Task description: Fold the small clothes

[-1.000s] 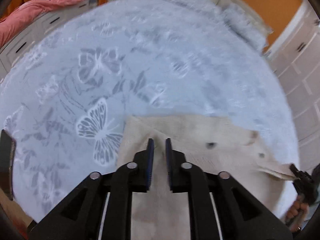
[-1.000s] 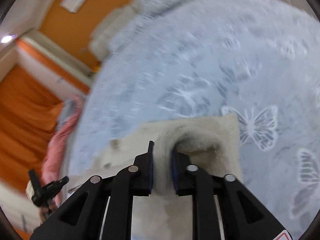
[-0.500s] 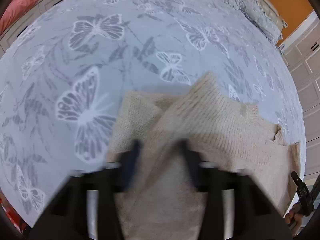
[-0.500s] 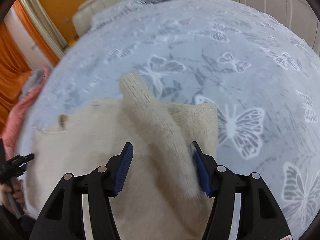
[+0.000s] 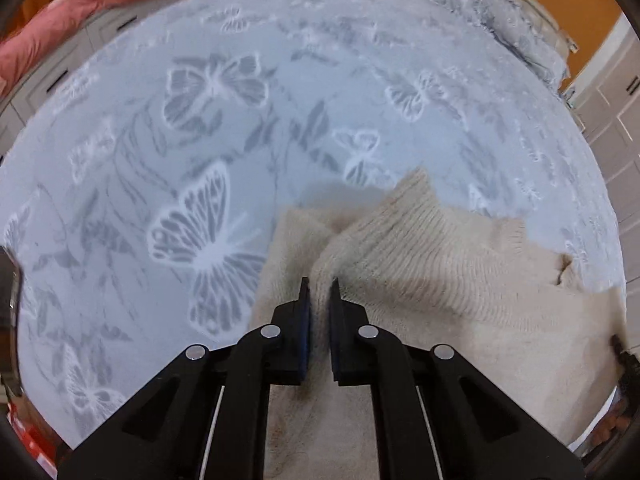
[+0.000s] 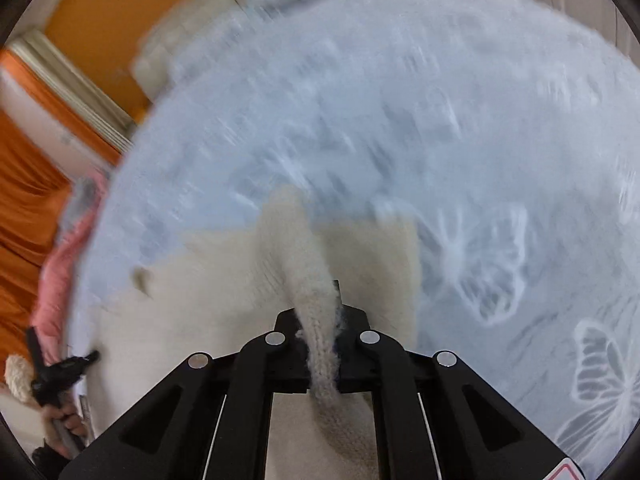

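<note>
Pale blue bedspread [image 5: 320,92] with white and grey butterflies fills both views, and on it lies the cream knitted sweater [image 5: 460,280] I am folding, at the near edge of the bed. Its body is spread flat; a ribbed fold of it stands up in a peak toward the middle of the bed.

My left gripper [image 5: 319,292] has its fingers drawn close together, pinching a ridge of the sweater's knit between the blue pads. My right gripper [image 6: 318,308] is clamped on a long, narrow ribbed part of the same sweater, probably a sleeve [image 6: 296,248], which runs from between the fingers out over the flat body. The right view is smeared with motion blur, so finer detail there is lost.

From the right wrist view, my left gripper shows at the left edge beside the sweater's far side. Beyond the bed, pillows [image 5: 516,28] sit at the headboard end, an orange wall [image 6: 100,20] and orange curtain [image 6: 28,200] stand behind, and a pink blanket [image 5: 60,28] lies over a set of white drawers [image 5: 60,76].
</note>
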`<action>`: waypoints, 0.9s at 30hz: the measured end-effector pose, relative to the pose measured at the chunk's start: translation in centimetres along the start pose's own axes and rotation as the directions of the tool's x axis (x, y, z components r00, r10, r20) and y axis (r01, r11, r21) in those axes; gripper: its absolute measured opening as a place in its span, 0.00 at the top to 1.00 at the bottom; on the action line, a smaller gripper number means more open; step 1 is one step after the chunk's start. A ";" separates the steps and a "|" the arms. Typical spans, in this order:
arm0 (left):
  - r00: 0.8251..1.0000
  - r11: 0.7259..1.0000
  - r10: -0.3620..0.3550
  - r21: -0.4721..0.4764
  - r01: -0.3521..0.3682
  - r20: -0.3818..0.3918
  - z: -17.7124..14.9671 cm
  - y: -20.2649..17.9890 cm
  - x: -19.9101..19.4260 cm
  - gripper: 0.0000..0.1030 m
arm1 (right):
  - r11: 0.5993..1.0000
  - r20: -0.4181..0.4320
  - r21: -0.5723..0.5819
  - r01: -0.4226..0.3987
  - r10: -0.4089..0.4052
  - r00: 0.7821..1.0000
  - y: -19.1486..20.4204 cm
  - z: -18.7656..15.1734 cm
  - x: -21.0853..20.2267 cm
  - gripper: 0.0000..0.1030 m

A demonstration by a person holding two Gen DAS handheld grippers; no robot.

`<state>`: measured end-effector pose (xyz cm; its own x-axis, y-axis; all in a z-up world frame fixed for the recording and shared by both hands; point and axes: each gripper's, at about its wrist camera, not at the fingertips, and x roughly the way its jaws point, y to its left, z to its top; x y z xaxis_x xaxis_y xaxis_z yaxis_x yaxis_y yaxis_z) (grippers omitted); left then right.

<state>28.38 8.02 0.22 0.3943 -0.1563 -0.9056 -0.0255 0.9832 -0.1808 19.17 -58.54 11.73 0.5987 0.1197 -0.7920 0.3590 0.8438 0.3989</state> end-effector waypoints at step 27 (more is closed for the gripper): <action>0.994 0.963 0.086 0.261 -0.066 -0.065 -13.4 -6.0 -3.8 0.74 | 0.954 -0.256 -0.292 0.067 -0.146 0.956 7.3 -12.8 -0.6 0.97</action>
<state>14.69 1.49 -0.45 0.3301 -0.0774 -0.9408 0.1897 0.9817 -0.0143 12.28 -45.76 9.22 0.3370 0.1253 -0.9331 0.1736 0.9658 0.1924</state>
